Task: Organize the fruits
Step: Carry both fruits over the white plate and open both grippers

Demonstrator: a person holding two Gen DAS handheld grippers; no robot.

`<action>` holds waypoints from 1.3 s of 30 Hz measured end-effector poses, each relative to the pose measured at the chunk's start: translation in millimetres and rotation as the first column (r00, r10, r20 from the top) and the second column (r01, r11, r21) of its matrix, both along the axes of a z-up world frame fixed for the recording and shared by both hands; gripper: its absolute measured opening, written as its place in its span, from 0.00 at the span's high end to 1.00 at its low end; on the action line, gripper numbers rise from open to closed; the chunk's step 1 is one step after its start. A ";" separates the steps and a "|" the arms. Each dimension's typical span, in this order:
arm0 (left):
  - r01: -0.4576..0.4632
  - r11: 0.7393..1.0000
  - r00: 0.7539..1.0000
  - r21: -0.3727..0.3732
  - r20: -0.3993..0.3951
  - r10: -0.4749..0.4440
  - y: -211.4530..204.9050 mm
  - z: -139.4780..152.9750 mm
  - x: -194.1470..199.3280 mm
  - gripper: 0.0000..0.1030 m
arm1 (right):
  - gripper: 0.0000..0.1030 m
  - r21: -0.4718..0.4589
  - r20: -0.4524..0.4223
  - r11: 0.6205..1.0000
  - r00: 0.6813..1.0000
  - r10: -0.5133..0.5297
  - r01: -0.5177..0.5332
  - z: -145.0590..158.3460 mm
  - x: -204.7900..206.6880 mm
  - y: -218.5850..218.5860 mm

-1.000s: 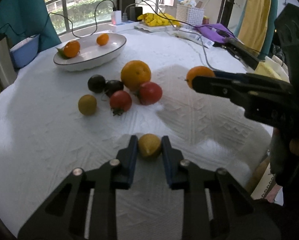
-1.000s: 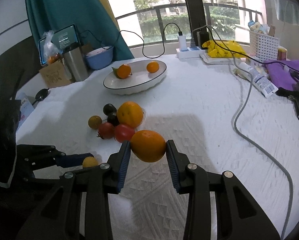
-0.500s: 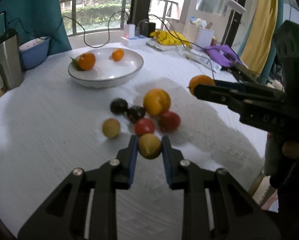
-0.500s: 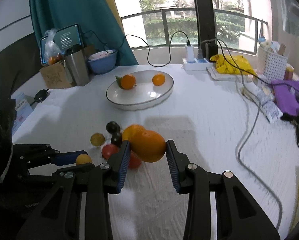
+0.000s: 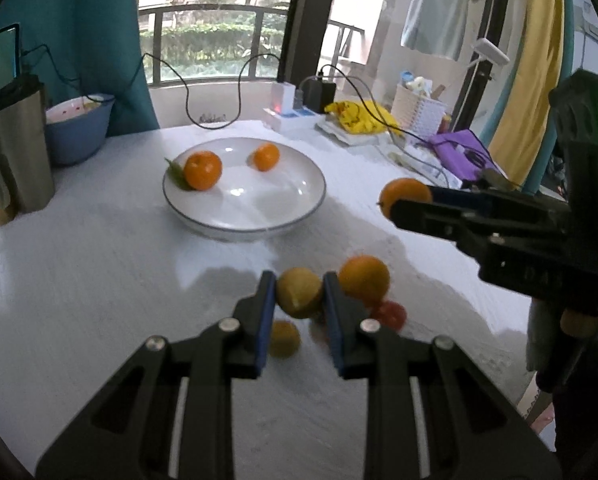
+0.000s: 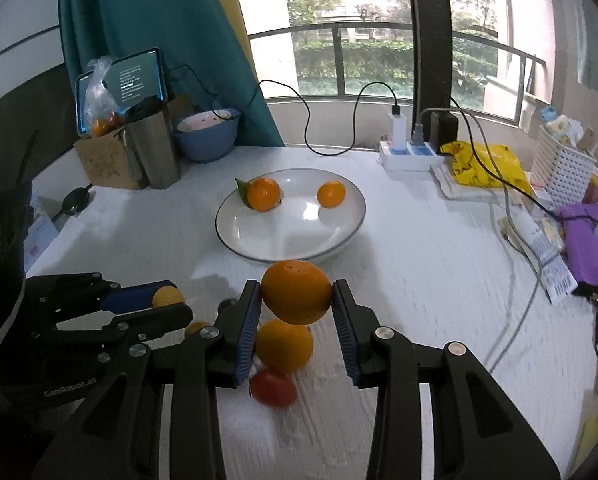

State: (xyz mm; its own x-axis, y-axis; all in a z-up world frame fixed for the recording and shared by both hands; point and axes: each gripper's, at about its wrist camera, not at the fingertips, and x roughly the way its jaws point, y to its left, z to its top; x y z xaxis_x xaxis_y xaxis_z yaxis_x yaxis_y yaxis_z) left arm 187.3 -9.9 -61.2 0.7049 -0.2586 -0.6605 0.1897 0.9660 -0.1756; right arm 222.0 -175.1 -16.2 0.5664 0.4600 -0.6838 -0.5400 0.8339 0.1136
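Note:
My left gripper [image 5: 299,294] is shut on a small yellow fruit [image 5: 298,291] and holds it above the table. My right gripper [image 6: 297,300] is shut on an orange [image 6: 296,291], also held in the air; it shows at the right in the left wrist view [image 5: 403,196]. A white plate [image 5: 219,222] with two small oranges [image 5: 203,169] [image 5: 265,156] lies ahead; it shows in the right wrist view [image 6: 291,246] too. Below the grippers lie a large orange [image 6: 285,346], a red tomato [image 6: 273,388] and a small yellow fruit [image 5: 283,338].
A steel tumbler [image 6: 153,142], a blue bowl [image 6: 206,134] and a cardboard box [image 6: 107,158] stand at the back left. A power strip [image 6: 407,152], cables, a yellow bag [image 6: 483,164], a white basket [image 6: 563,168] and purple items [image 6: 587,236] lie at the back right.
Both grippers have risen and moved toward the plate with their fruits. The fruit pile has passed under them.

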 end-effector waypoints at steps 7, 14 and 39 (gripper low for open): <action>-0.002 1.000 1.000 -0.003 0.007 0.002 11.5 2.1 25.7 0.76 | 0.62 0.001 -0.001 1.000 1.000 0.011 -0.011 1.3 23.4 15.2; -0.016 1.000 1.000 -0.005 0.013 0.016 21.9 0.9 56.1 0.76 | 0.62 -0.001 -0.009 1.000 1.000 0.015 -0.015 -2.5 51.5 24.5; -0.047 0.999 0.995 0.025 -0.092 0.049 29.9 -37.4 137.5 0.76 | 0.62 -0.032 -0.059 0.999 0.998 0.021 -0.023 -53.2 135.4 49.2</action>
